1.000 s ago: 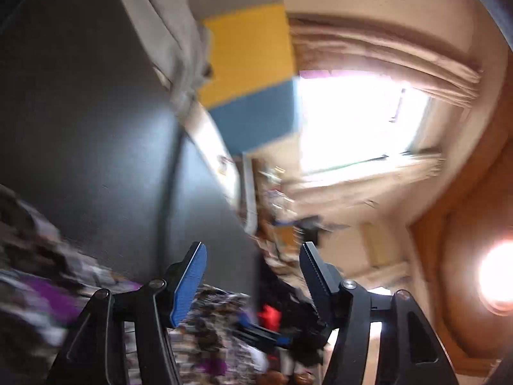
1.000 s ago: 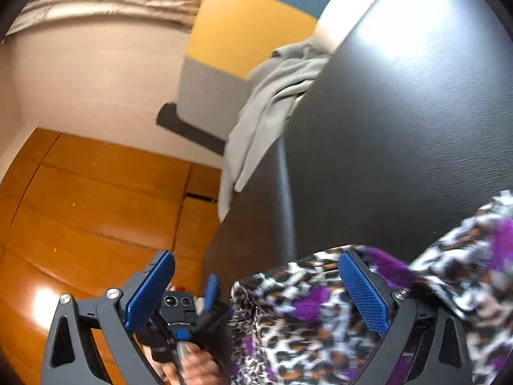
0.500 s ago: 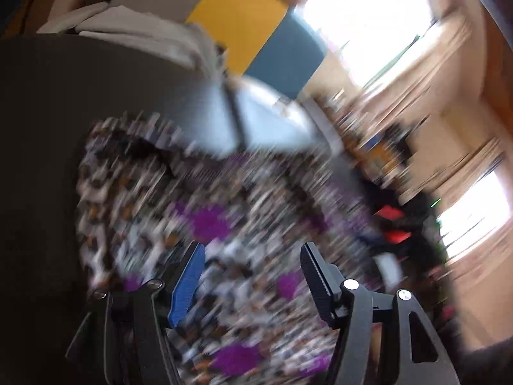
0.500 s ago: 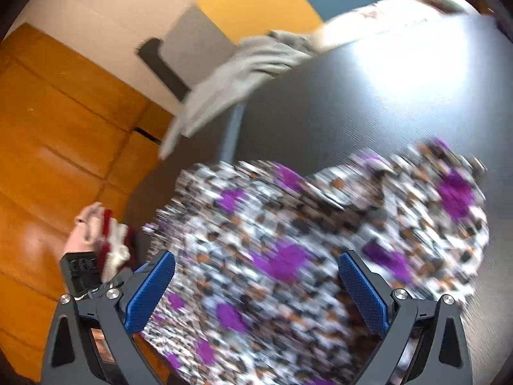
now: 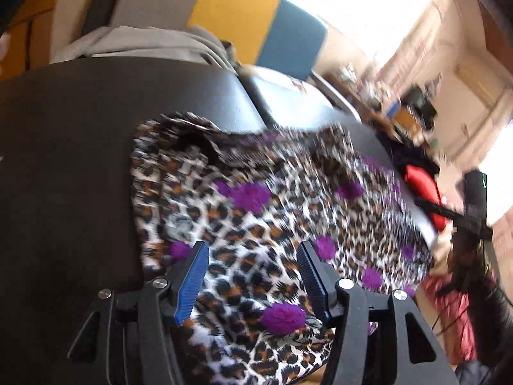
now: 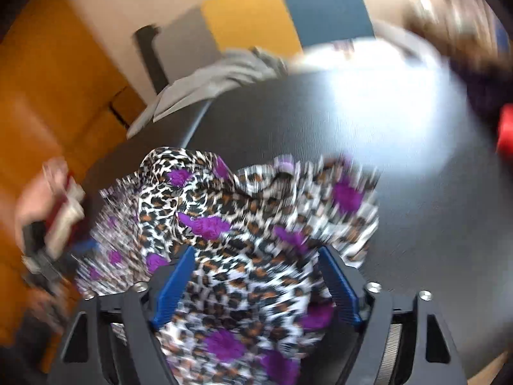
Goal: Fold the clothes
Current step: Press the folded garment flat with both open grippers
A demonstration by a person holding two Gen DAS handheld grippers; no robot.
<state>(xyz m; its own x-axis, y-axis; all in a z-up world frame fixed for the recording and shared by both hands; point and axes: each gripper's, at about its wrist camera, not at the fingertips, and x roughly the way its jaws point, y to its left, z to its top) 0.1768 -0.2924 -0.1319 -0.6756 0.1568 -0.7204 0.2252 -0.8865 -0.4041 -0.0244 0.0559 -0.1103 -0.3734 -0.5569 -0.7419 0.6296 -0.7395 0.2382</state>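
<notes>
A leopard-print garment with purple spots [image 5: 256, 211] lies crumpled on a black table [image 5: 64, 160]. It also shows in the right wrist view [image 6: 250, 218]. My left gripper [image 5: 251, 256] is open above the garment's near part, jaws wide apart with nothing between them. My right gripper [image 6: 256, 263] is open above the garment's near edge and holds nothing. In the right wrist view the other hand with its gripper [image 6: 48, 224] appears blurred at the left, beside the garment's left edge.
A grey cloth [image 5: 144, 43] hangs over the table's far edge, also in the right wrist view [image 6: 211, 80]. Behind it stands a grey, yellow and blue panel [image 5: 234, 16]. A red object [image 5: 423, 189] lies past the table's right side. The floor [image 6: 48, 96] is orange wood.
Both grippers have swung from looking along the table edge to looking down at the garment. The garment now lies spread across the table under both open grippers.
</notes>
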